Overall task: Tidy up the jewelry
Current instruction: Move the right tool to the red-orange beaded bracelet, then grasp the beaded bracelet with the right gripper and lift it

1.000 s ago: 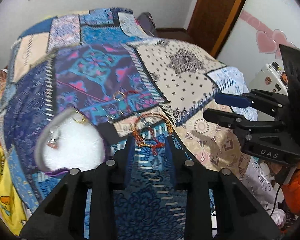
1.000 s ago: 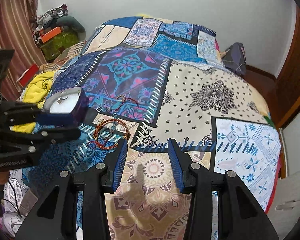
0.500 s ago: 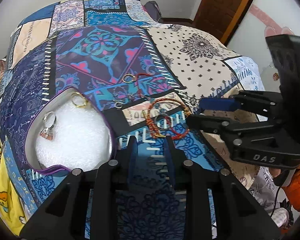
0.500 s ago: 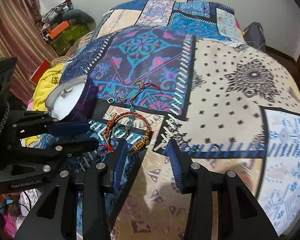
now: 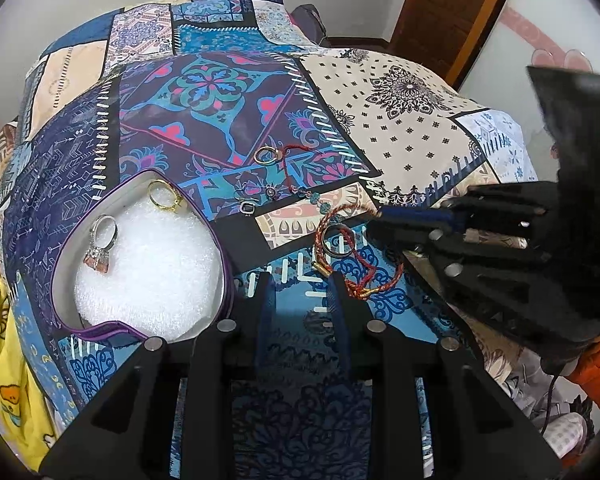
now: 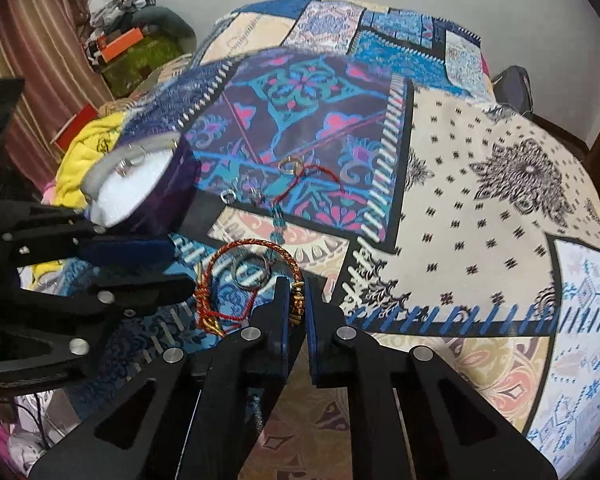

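Half a second ago the right tool (image 6: 298, 306) hung released short of the braided bracelet (image 6: 256, 250); now it's clenched on its gold clasp, bracelet on the bed just beside the heart-shaped box (image 5: 140, 256). Left tool (image 5: 300, 284) stays released. Lift looks next.

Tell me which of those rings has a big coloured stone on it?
The silver ring with the orange-pink stone, lying on white foam in the purple heart-shaped box. The gold ring beside it and the plain ring inside the braided bracelet show none.
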Demonstrator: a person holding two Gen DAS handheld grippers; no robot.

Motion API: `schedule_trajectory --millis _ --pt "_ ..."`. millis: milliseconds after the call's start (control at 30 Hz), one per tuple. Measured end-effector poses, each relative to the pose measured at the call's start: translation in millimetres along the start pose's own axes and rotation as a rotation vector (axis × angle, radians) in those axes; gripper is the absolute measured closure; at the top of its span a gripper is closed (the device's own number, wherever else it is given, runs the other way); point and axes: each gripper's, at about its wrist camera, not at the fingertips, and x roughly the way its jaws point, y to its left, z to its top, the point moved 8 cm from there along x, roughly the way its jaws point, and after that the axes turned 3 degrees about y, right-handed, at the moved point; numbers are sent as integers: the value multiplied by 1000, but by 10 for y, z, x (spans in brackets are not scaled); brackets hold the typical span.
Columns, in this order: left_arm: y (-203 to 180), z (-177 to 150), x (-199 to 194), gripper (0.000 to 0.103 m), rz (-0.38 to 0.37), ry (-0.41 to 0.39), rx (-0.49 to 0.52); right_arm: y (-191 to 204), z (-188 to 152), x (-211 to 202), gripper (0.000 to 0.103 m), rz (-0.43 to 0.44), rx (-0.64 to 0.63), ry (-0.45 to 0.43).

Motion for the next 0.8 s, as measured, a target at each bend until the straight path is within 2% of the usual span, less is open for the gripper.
schedule_trajectory --millis 300,533,800 --pt "-119 61 37 75 1 2 26 -96 232 -393 97 -20 10 -116" --pt "-240 138 170 75 19 14 65 -364 198 -514 97 -45 62 -135" --pt "-379 255 264 75 -2 16 79 -614 73 -504 97 -85 96 -126"
